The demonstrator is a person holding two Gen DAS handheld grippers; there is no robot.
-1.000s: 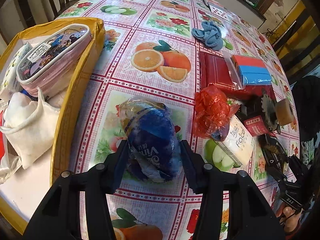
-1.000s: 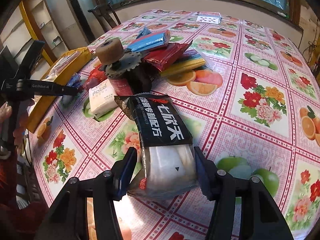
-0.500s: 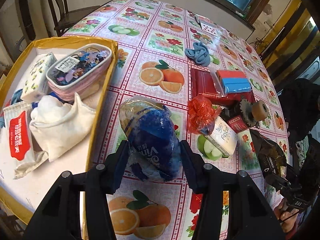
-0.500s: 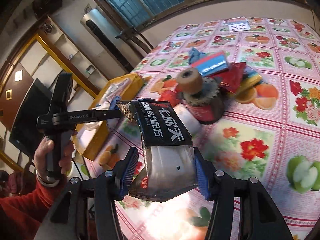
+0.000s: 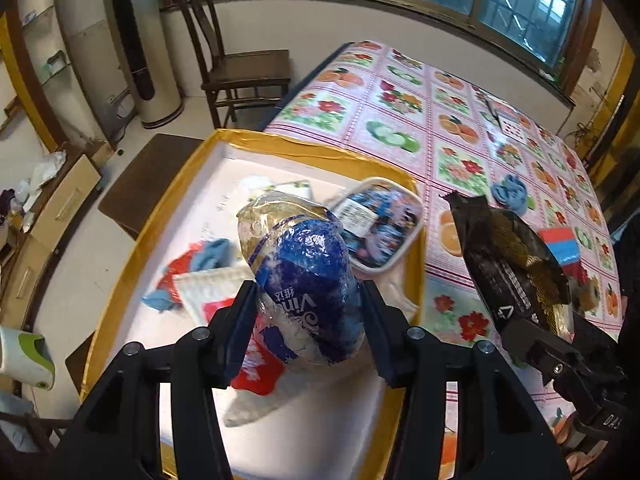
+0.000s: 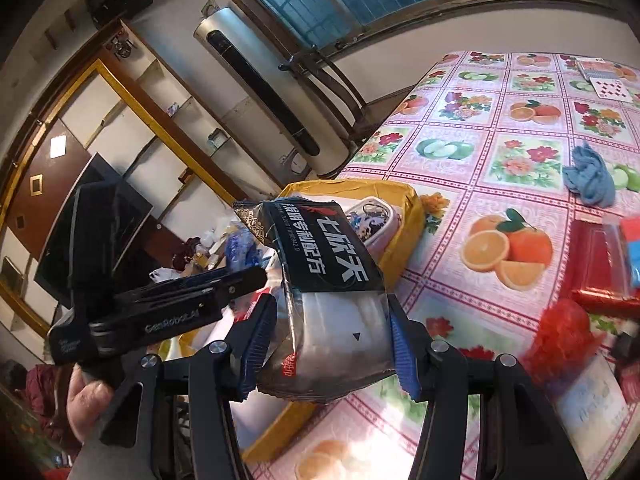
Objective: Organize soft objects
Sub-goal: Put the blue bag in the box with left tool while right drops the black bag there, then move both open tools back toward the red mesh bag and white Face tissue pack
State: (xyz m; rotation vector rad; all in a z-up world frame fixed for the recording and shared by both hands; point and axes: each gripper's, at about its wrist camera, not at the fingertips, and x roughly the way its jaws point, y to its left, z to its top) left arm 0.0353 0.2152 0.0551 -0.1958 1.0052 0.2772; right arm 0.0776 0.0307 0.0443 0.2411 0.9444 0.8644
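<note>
Blue and gold crinkly plastic fills the left tongs [image 5: 308,304]: they are clamped on a soft tissue pack [image 5: 300,276], both pads pressed into its sides, and it hangs in the air above the yellow-rimmed tray [image 5: 304,148]. In the tray below lie a pink-edged pouch with a cartoon print [image 5: 380,224], a red-and-white wipes packet [image 5: 224,300], a pale cloth bag and some blue and red scraps. The tray sits at the near end of the desk [image 5: 400,120], which is covered with a fruit-and-flower oilcloth.

The right tongs [image 6: 334,340] grip a black packet with white lettering [image 6: 332,280], squeezed between blue-ribbed pads at its clear lower half. That packet is also off the desk, raised just beside the tray's right edge and close to the left tool. A bare hand [image 6: 86,404] holds the left tool's handle.

Farther along the desk are a crumpled blue cloth [image 6: 590,178], a red pouch [image 6: 596,264], a red mesh bundle [image 6: 564,332] and some playing cards [image 6: 608,80]. A wooden chair [image 5: 236,64] stands past the desk's end.
</note>
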